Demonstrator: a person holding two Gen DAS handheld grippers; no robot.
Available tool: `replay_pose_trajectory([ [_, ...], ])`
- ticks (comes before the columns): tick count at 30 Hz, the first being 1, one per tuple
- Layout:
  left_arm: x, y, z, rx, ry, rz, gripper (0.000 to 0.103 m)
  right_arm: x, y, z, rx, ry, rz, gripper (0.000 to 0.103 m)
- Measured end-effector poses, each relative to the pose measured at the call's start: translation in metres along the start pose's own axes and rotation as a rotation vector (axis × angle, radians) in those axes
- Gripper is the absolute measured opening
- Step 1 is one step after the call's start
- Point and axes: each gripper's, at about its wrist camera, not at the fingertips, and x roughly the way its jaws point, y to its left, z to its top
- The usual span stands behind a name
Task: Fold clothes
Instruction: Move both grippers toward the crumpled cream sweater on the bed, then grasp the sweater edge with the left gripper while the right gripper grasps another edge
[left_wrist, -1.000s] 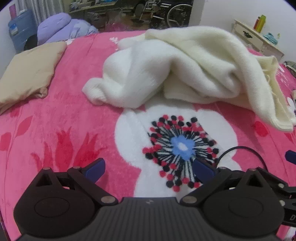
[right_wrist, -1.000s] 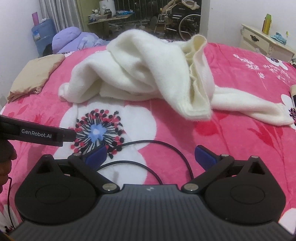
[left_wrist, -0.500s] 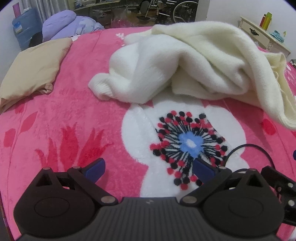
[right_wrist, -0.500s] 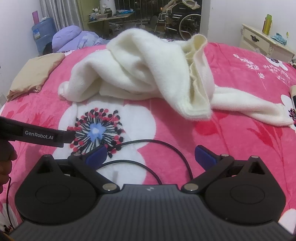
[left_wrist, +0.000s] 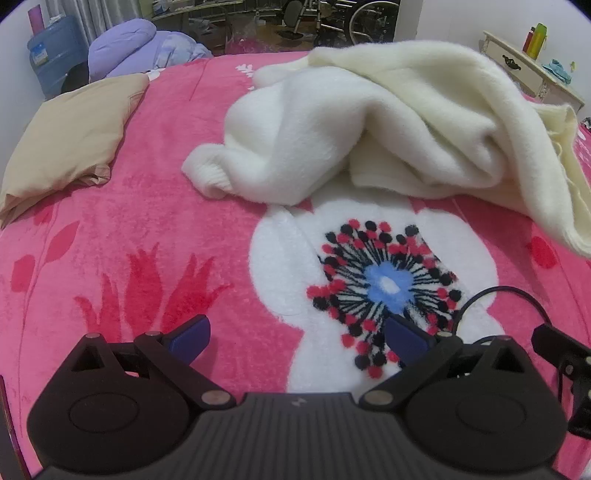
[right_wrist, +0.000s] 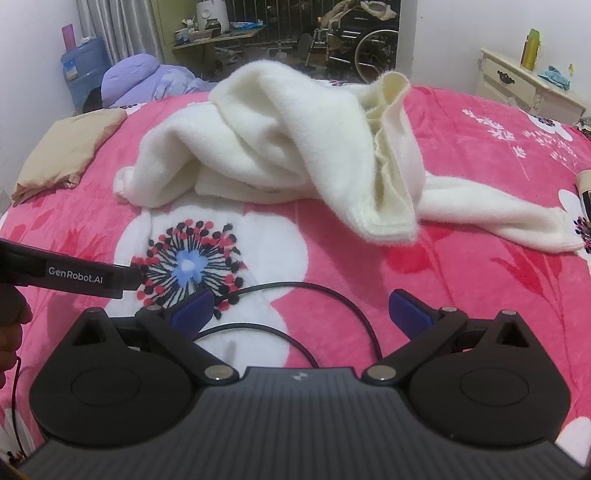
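Observation:
A cream-white fluffy sweater (left_wrist: 369, 122) lies crumpled in a heap on the pink flowered blanket (left_wrist: 147, 229). In the right wrist view the same sweater (right_wrist: 295, 147) is bunched high, with one sleeve (right_wrist: 498, 210) stretched flat to the right. My left gripper (left_wrist: 297, 338) hovers open over the blanket, short of the sweater's near cuff (left_wrist: 207, 173). My right gripper (right_wrist: 301, 312) is open too, nothing between its blue pads, well in front of the heap. The left gripper's body (right_wrist: 74, 275) shows at the left edge of the right wrist view.
A tan pillow (left_wrist: 70, 136) lies at the bed's left side, purple bedding (left_wrist: 129, 48) behind it. A black cable (right_wrist: 295, 306) loops on the blanket in front of the right gripper. A cream dresser (right_wrist: 528, 88) stands at the right wall, a water jug (right_wrist: 83, 70) at the back left.
The left gripper has turned a little leftward and moved closer, so the sweater sits further right and larger. The right gripper has barely moved. Both stay open.

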Motion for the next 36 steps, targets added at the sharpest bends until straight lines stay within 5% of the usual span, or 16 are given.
replay_pose_trajectory([
  [15,-0.001,0.002,-0.002,0.004,-0.016,0.002,0.101,-0.002,0.000,0.001,0.000,-0.009,-0.005,0.102],
  [24,-0.023,0.008,0.019,-0.007,-0.141,-0.117,0.103,-0.006,-0.010,0.014,0.021,-0.079,-0.033,0.102],
  [32,-0.045,0.006,0.069,0.182,-0.136,-0.206,0.103,-0.016,-0.032,0.026,0.038,-0.196,-0.007,0.102],
  [36,-0.044,-0.011,0.078,0.256,-0.248,-0.195,0.103,-0.027,-0.049,0.031,0.048,-0.317,0.010,0.102],
])
